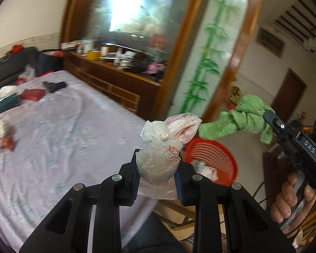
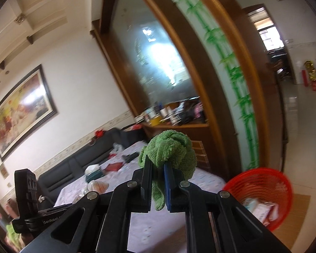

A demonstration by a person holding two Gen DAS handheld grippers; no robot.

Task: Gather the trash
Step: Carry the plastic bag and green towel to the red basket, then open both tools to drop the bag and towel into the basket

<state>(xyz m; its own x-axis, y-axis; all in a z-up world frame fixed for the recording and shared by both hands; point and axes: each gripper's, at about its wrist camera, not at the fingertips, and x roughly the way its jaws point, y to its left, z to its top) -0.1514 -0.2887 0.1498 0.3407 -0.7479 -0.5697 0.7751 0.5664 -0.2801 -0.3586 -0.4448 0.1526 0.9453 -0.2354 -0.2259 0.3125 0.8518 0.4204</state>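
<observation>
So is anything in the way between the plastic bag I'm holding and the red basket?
Nothing visible. The plastic bag sits clamped in the left gripper, and the red basket lies just beyond it, its open top unobstructed.

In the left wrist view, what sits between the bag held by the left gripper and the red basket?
Nothing: the plastic bag in the left gripper hangs just before the red basket; only floor and basket rim show between.

Red basket partly hidden behind the plastic bag; contents inside it blurred, unreadable. Bag's red print too small to read. Clutter on the wooden sideboard beyond the basket motion-smeared. Person's hand right of the basket, cut by frame edge.
</observation>
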